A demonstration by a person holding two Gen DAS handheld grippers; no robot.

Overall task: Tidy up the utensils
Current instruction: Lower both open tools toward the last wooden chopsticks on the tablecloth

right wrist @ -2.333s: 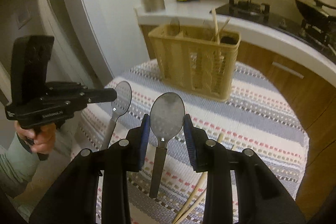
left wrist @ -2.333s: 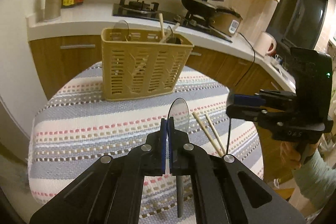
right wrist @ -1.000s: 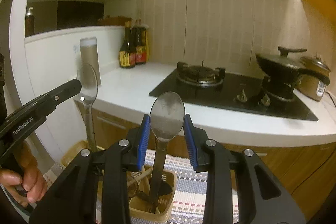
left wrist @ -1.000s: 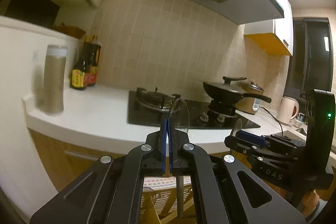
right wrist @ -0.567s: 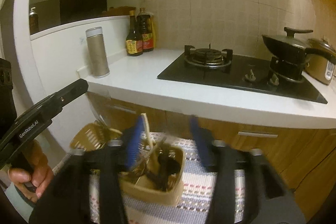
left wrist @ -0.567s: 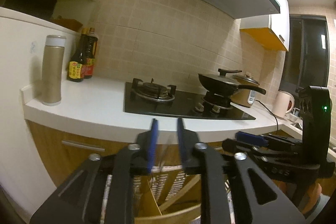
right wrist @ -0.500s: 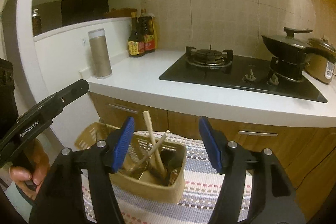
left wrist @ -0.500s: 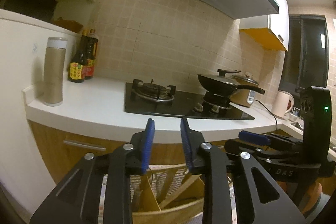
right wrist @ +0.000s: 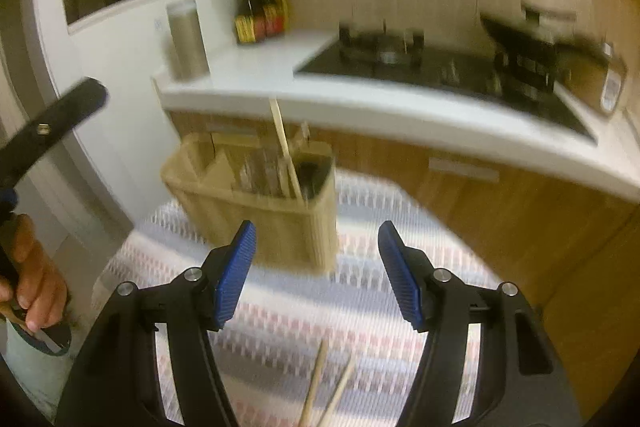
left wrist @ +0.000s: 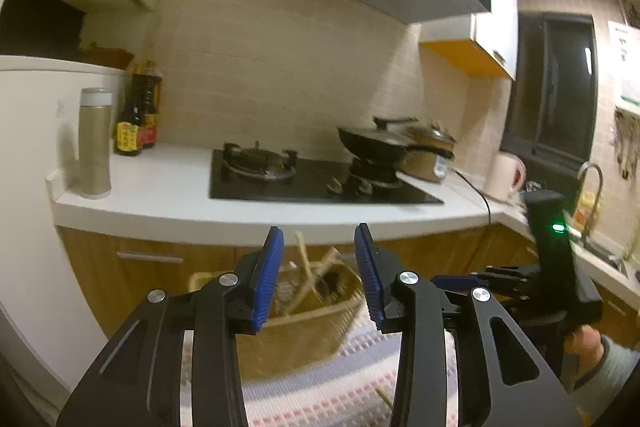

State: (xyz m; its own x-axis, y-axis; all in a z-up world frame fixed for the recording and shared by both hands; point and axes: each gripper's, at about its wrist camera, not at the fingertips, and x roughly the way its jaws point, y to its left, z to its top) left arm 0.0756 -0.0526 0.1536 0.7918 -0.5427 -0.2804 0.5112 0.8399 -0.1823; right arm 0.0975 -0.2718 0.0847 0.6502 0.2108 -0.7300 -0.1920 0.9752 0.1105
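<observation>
A tan slotted utensil basket stands on the striped tablecloth, holding spoons and upright chopsticks. It also shows in the left wrist view, just beyond my fingers. My left gripper is open and empty above the basket. My right gripper is open and empty, nearer than the basket and above the cloth. Two loose chopsticks lie on the cloth below the right gripper. The right gripper body shows in the left wrist view; part of the left gripper shows in the right wrist view.
Behind the table runs a white counter with a gas hob, a black pan, a rice cooker, a metal flask, sauce bottles and a kettle. Wooden cabinets stand close behind the table.
Both grippers were shut on spoons a second ago; both opened and the spoons dropped into the basket. The jaws have since widened and both views have tilted down toward the table.
</observation>
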